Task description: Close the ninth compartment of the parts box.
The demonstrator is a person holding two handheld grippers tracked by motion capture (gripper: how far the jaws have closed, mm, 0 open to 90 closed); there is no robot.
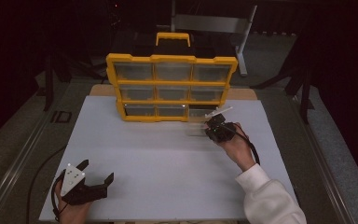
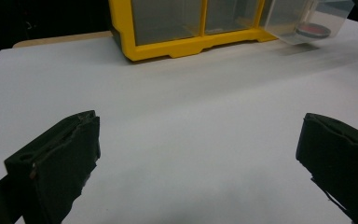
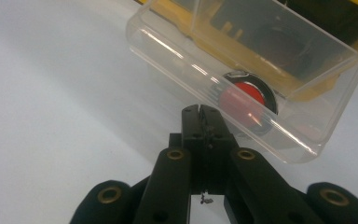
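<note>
The clear plastic drawer (image 3: 256,70) is pulled partway out of the bottom right slot of the yellow organiser (image 1: 171,86), its front end hanging over the worktop (image 1: 168,163). It is a see-through box with rounded corners and a thicker lip along its front wall, so glossy that the light streaks along its edges. Through the wall I can see a round red disc with a dark rim (image 3: 244,98) lying on the drawer's floor near the front; from the left tool's side the same disc (image 2: 312,30) shows as a flat red puck inside the drawer (image 2: 307,18).

The right tool (image 3: 200,112) has its jaws pressed together with their tips right at the drawer's front lip; whether they pinch the lip or only meet in front of it I cannot tell. In the high view the right tool (image 1: 220,128) sits just in front of the organiser's lower right corner.

The left tool (image 1: 95,177) rests near the front left corner of the worktop, well apart from the drawer, its jaws spread wide over bare surface.

The organiser stands upright at the back, three rows of three clear drawers in a yellow frame with a handle (image 1: 173,39) on top. The worktop is a plain white sheet. Around it the room is dark, with grey floor and a metal stand (image 1: 214,23) behind.
</note>
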